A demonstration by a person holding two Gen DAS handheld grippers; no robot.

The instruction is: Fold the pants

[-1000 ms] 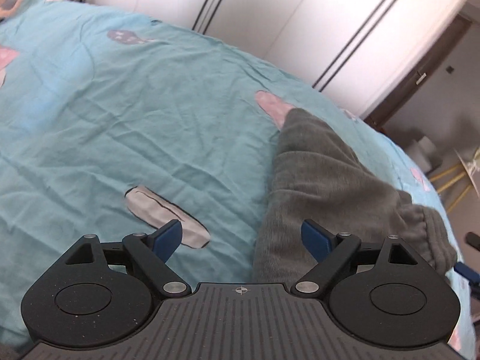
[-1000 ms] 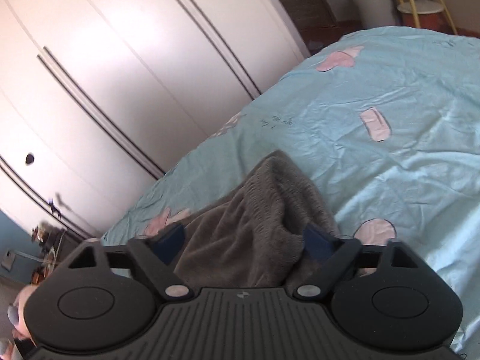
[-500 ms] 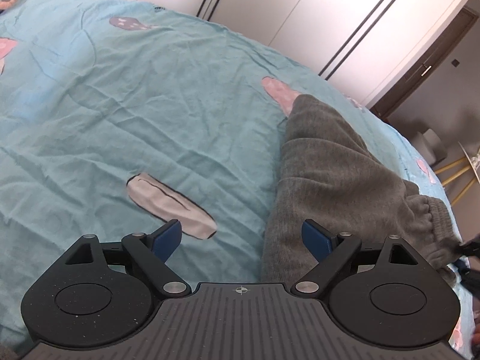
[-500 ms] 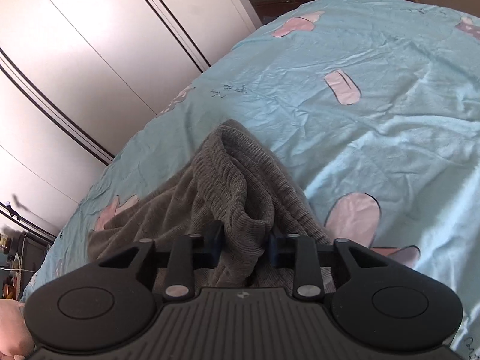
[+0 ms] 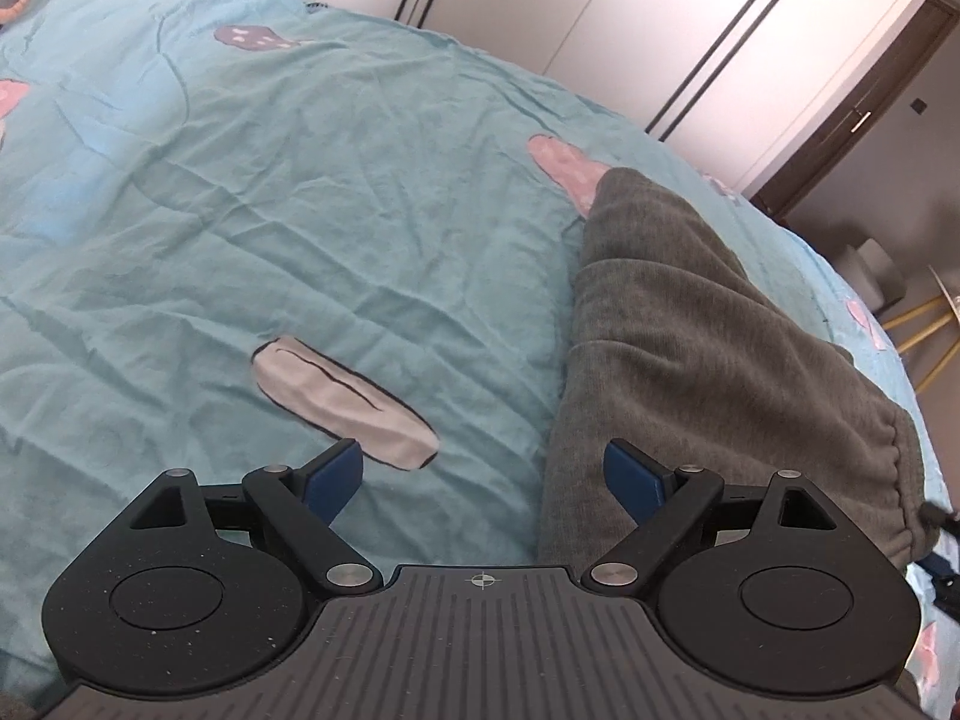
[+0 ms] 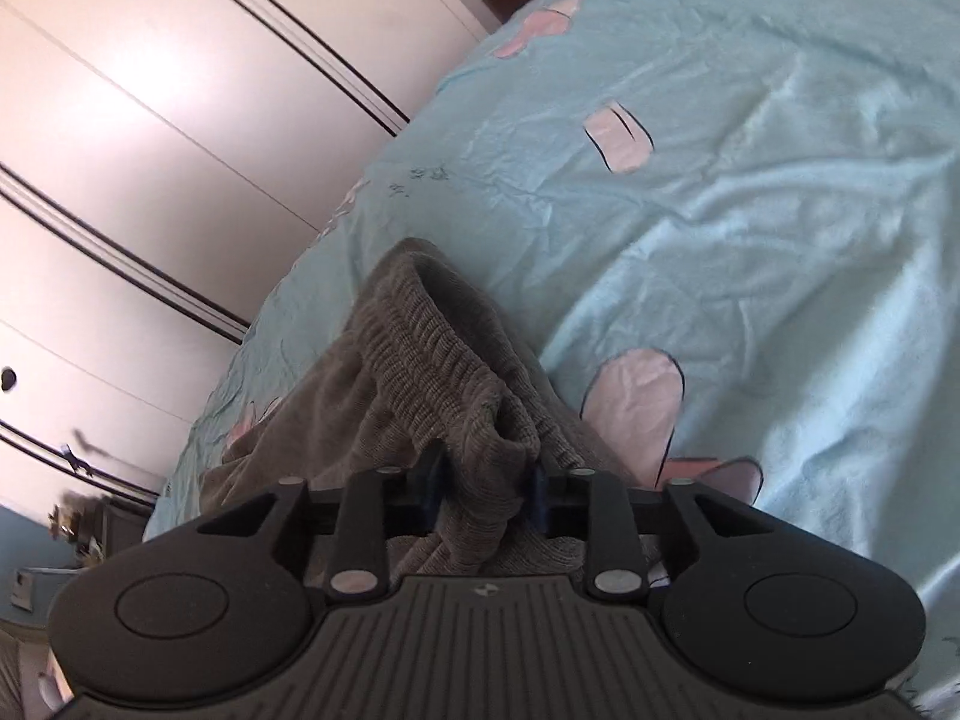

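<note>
Grey sweatpants (image 5: 690,330) lie folded lengthwise on the teal bedsheet (image 5: 300,210), their elastic waistband at the lower right in the left wrist view. My left gripper (image 5: 483,480) hovers open over the sheet, its right pad above the pants' near left edge, with nothing between the pads. In the right wrist view a bunched fold of the ribbed waistband (image 6: 432,360) sits between the blue pads of my right gripper (image 6: 486,480). The cloth fills the gap and touches both pads while the jaws are opening.
White wardrobe doors (image 5: 540,0) with dark trim stand behind the bed, also in the right wrist view (image 6: 150,150). A stool with yellow legs (image 5: 924,324) stands beyond the bed's right edge. The wide sheet (image 6: 750,210) carries pink and grey cartoon prints.
My right gripper went from wide around the waistband to pinched on it, then sank and rolled a little with the cloth. The left gripper stayed open and barely moved.
</note>
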